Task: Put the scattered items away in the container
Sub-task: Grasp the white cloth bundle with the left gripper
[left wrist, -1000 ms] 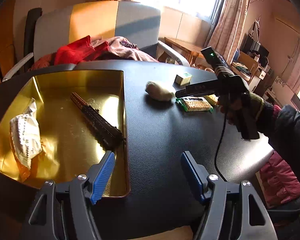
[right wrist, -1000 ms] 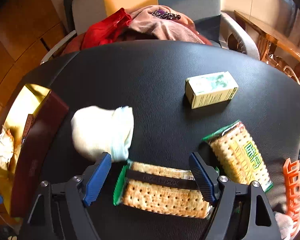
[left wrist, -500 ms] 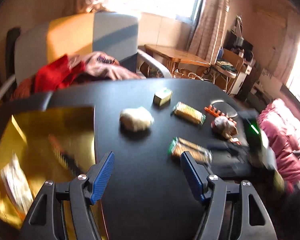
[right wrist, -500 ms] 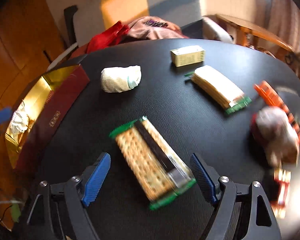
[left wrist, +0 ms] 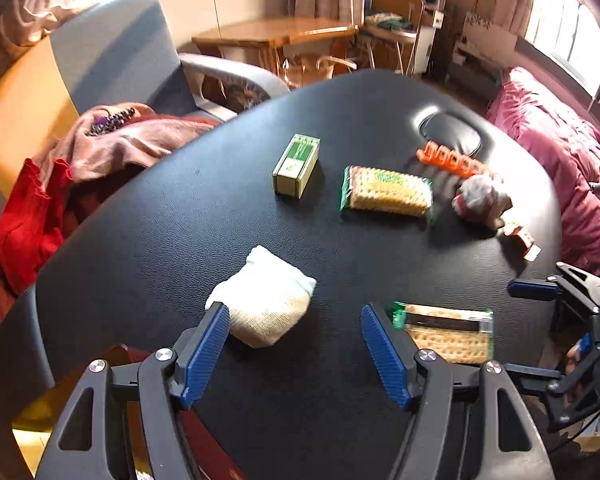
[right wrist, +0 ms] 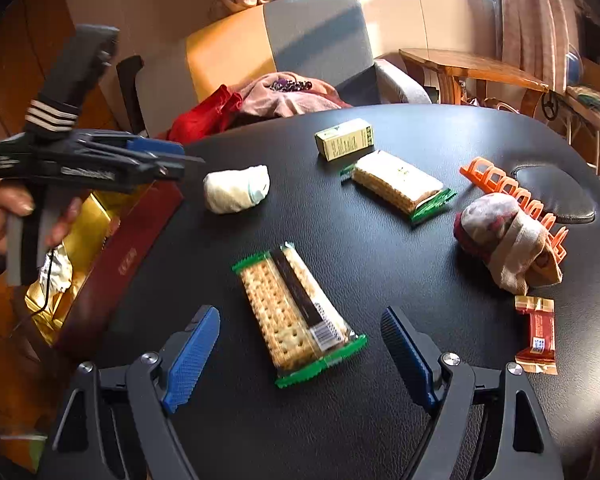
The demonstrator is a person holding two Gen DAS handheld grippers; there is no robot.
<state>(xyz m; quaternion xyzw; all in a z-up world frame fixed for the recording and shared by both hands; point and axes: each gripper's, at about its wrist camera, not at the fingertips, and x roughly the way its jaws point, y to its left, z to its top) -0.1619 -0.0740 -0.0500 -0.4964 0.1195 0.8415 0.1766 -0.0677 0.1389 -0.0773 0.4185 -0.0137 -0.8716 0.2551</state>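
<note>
Black tabletop (right wrist: pixel 380 240) in a sunlit room, armchair with heaped clothes (right wrist: pixel 260 100) behind it. Left gripper (left wrist: pixel 296 344) jaws spread wide, nothing between them, hovering just short of a rolled white sock (left wrist: pixel 264 300); its left pad overlaps the sock's near edge in view, contact can't be told. Right gripper (right wrist: pixel 300 344) also spread and empty, poised over a cracker pack with a dark strip (right wrist: pixel 296 312), pads either side of its near end, not touching. Farther out on the tabletop: second cracker pack (right wrist: pixel 400 188), small green box (right wrist: pixel 344 138), orange plastic rack (right wrist: pixel 512 196), bundled patterned sock (right wrist: pixel 504 240) touching the rack, small red-brown snack bar (right wrist: pixel 536 332) near the right edge. Container is a gold-lined tin with dark red wall (right wrist: pixel 132 248) at the tabletop's left edge, crinkled wrapper (right wrist: pixel 56 272) inside. A hand (right wrist: pixel 4 216) holds the left gripper's handle above the tin.
</note>
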